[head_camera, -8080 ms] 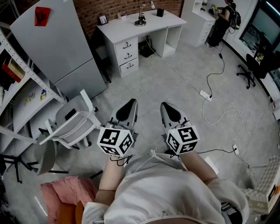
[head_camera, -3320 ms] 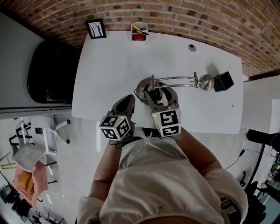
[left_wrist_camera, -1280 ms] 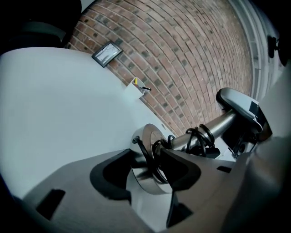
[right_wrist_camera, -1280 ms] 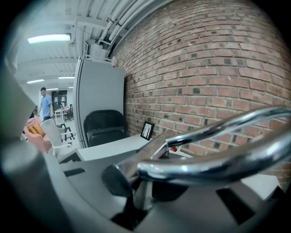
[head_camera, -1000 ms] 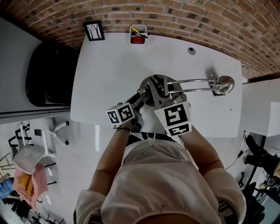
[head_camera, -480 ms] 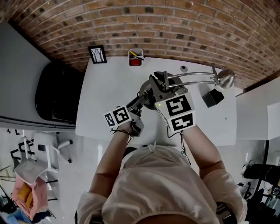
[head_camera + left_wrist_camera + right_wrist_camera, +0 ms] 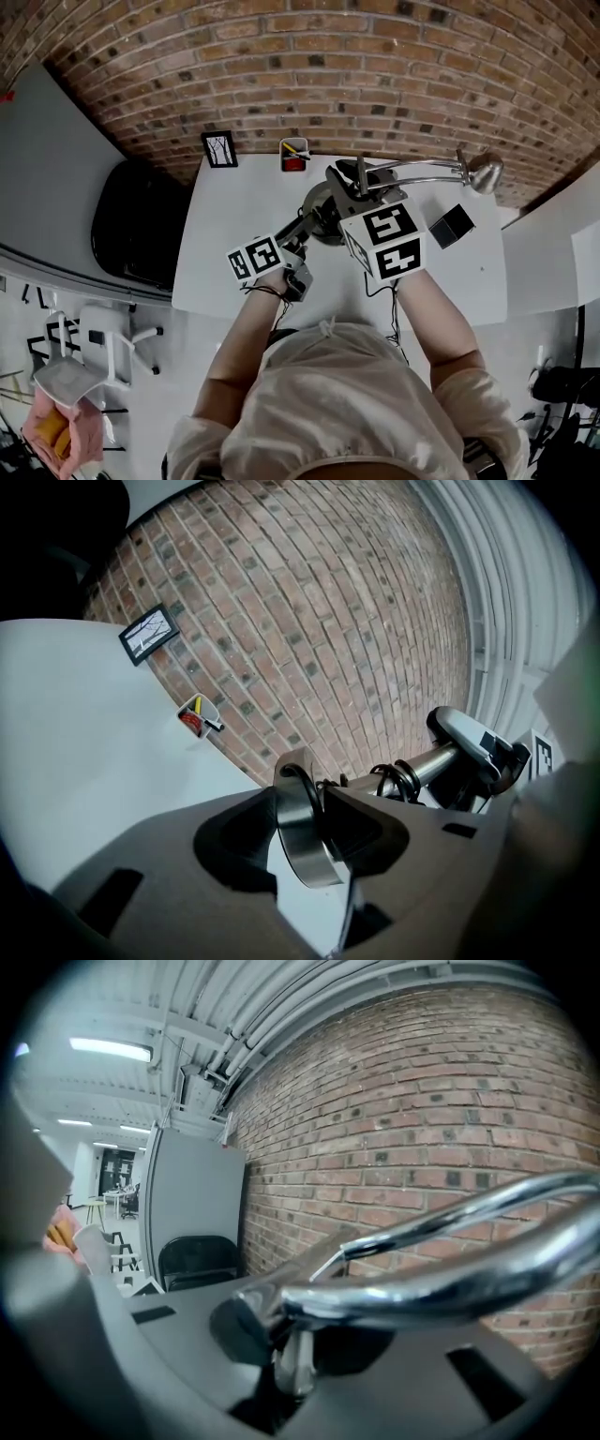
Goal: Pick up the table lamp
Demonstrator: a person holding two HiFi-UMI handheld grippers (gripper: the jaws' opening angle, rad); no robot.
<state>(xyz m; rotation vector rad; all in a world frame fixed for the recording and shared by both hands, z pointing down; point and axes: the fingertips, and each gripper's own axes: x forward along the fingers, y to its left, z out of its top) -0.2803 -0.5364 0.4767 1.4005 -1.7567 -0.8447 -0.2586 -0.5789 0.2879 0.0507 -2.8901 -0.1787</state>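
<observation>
left gripper [image 7: 309,223] has just been closing, clamps the round base of the shiny chrome table lamp [image 7: 305,836]; right gripper [image 7: 350,184] pinches its stem.

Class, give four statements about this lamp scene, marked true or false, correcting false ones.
1. The left gripper clamps the base rim of the table lamp. True; its jaws have just been closing.
2. The right gripper holds the pen cup. False: it is shut on the lamp's upright post.
3. A picture frame stands on the desk by the brick wall. True.
4. The black cube lies on the floor. False: it sits on the desk.
</observation>
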